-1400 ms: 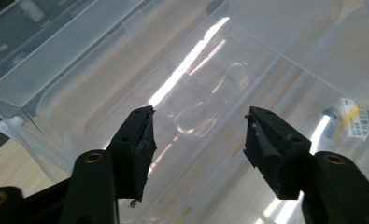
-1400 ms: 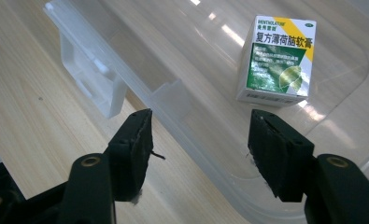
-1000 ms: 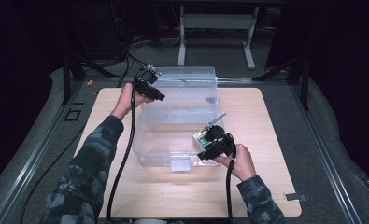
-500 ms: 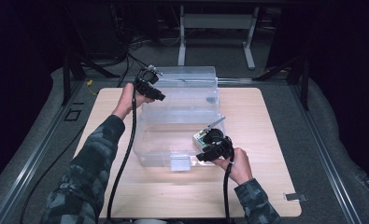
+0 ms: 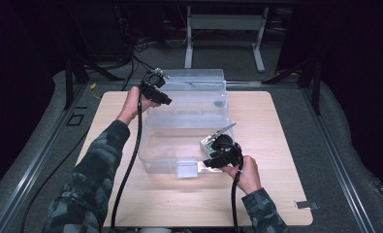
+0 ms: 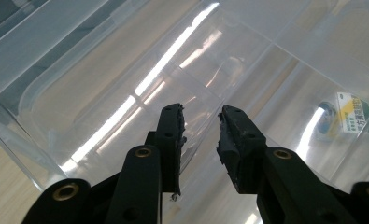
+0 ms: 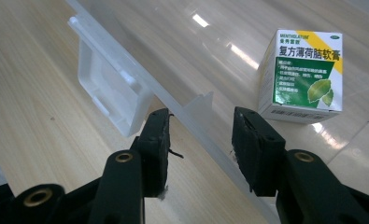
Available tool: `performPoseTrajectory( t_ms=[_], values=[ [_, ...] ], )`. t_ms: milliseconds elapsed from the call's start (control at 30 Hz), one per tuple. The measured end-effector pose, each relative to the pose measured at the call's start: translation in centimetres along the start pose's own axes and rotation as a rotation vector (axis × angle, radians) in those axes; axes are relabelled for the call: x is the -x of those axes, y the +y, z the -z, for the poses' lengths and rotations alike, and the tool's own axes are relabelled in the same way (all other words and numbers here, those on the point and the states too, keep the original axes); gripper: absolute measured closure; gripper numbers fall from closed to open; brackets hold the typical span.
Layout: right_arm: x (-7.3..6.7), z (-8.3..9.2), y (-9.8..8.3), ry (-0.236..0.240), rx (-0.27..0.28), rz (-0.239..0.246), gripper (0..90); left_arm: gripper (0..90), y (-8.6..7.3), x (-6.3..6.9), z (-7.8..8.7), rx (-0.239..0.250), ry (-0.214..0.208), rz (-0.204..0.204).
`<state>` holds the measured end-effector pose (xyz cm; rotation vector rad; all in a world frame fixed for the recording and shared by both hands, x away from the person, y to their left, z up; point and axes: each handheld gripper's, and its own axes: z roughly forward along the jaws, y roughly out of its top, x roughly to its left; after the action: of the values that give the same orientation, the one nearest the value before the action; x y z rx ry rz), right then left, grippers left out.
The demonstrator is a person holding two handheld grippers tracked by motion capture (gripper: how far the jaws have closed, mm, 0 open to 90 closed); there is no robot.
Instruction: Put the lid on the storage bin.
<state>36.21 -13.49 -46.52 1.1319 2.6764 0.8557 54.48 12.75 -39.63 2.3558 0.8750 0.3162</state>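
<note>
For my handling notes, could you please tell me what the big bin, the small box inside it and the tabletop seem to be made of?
Bin: clear, glossy plastic, probably; the table shows through its walls and light streaks glint on them.
Small box: printed cardboard, apparently, with sharp folded edges and a slight sheen.
Tabletop: pale wood or wood-look laminate; fine grain lines, matte finish.

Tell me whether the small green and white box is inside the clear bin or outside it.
Inside. The green and white box stands upright on the floor of the clear bin, beyond the rim that the right claw straddles.
</note>
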Motion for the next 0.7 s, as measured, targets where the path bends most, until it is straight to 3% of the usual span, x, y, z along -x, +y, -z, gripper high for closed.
performPoseTrajectory(
  t_ms=[100, 267, 300, 367, 467, 700],
  values=[
    [-0.1, 0.0, -0.1, -0.006, 0.01, -0.003, 56.6, 70.7, -0.1, -0.1, 0.2, 0.008, -0.022, 0.009],
    [0.0, -0.4, -0.2, 0.013, 0.017, -0.016, 54.4, 72.9, 0.1, 0.4, 0.4, -0.008, -0.023, -0.009],
    [0.0, -0.9, -0.3, -0.006, -0.015, -0.027, 54.6, 74.1, 0.1, 0.4, 0.5, -0.004, -0.053, -0.011],
    [-0.1, -2.0, -0.4, -0.032, -0.046, -0.006, 50.9, 74.8, 0.0, 0.6, 0.5, -0.002, -0.041, -0.018],
    [-0.5, -1.2, -0.4, -0.037, 0.004, -0.01, 53.5, 75.2, 0.1, 0.8, 0.6, 0.003, -0.037, -0.017],
    [-0.8, -1.3, -0.6, -0.061, 0.02, -0.013, 52.9, 76.3, 0.2, 1.3, 0.9, 0.0, -0.028, -0.023]
  ],
)
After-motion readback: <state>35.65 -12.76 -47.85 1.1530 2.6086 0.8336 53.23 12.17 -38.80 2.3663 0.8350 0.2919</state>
